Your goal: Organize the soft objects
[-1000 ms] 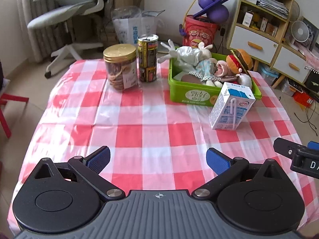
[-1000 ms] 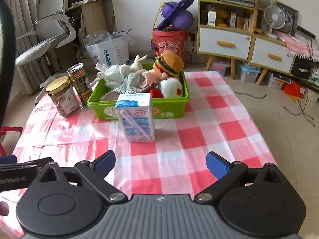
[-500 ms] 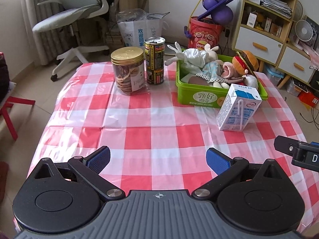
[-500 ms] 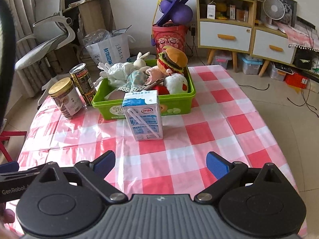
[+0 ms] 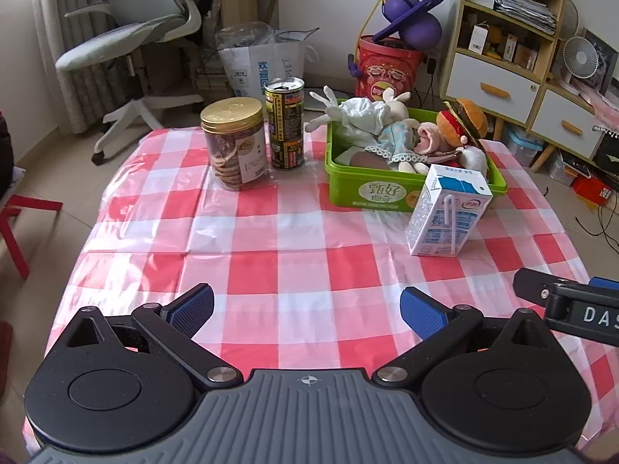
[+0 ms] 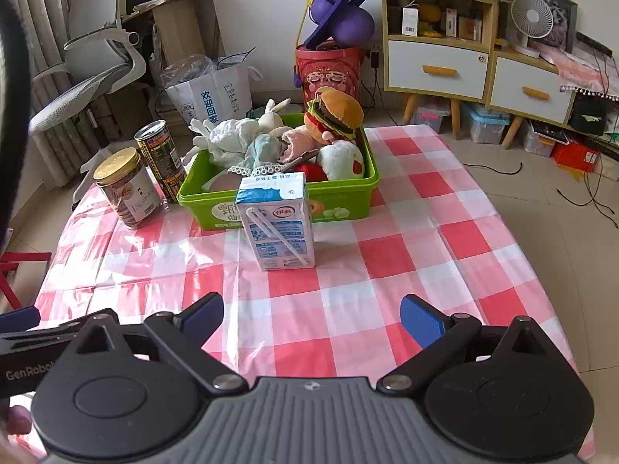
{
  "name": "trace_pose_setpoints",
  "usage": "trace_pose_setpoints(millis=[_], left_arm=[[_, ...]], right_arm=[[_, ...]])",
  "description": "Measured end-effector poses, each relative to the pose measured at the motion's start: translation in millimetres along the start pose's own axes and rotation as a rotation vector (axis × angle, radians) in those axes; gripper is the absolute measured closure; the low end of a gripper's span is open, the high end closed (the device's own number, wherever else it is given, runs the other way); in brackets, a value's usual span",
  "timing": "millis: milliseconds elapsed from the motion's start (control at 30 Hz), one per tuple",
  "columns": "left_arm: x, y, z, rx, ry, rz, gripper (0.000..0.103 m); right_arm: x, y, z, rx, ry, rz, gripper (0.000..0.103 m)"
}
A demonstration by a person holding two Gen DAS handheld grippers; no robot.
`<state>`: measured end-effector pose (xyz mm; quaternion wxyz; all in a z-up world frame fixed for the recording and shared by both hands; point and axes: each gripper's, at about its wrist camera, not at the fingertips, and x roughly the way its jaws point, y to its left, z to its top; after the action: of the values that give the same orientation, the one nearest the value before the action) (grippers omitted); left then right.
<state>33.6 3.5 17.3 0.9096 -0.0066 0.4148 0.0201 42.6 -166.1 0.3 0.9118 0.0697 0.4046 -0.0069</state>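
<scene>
Plush toys fill the green plastic bin (image 5: 371, 189) (image 6: 340, 193) at the far side of the tabletop (image 5: 294, 247) (image 6: 387, 270), which is covered by a red-and-white checked cloth. Inside the bin, a hamburger plush (image 5: 466, 118) (image 6: 334, 114) sits at the far right corner, a white rabbit doll (image 5: 367, 110) (image 6: 240, 131) sprawls over the left rim with its limbs hanging outside, a doll in a pale blue dress (image 5: 398, 141) (image 6: 263, 147) lies in the middle, and a white plush with red markings (image 6: 342, 158) rests against the right wall.

Just in front of the bin stands a blue-and-white milk carton (image 5: 447, 210) (image 6: 276, 222), upright, with a straw taped across its face; whether it touches the bin wall cannot be told. To the left of the bin stand a dark drink can (image 5: 285, 123) (image 6: 160, 154) and, just beside it, a clear jar with a gold lid (image 5: 235, 143) (image 6: 125, 187), holding what look like biscuits.

The left gripper (image 5: 307, 307) hovers over the near edge of the tabletop with its blue-padded fingers (image 5: 193, 307) spread wide and nothing between them. The right gripper (image 6: 311, 315) is likewise wide open and empty, to the right of the left one, well apart from the carton and bin. Part of the right gripper shows at the right edge of the left wrist view.
</scene>
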Motion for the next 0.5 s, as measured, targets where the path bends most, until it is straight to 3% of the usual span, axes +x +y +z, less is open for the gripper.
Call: trace_pose_setpoints(millis=[500], left_arm=[[1.4,-3.5,-0.2,0.002,0.003,-0.003,0.005]], right_arm=[[0.6,-1.5,-0.1,0.002,0.008,0.000,0.019]])
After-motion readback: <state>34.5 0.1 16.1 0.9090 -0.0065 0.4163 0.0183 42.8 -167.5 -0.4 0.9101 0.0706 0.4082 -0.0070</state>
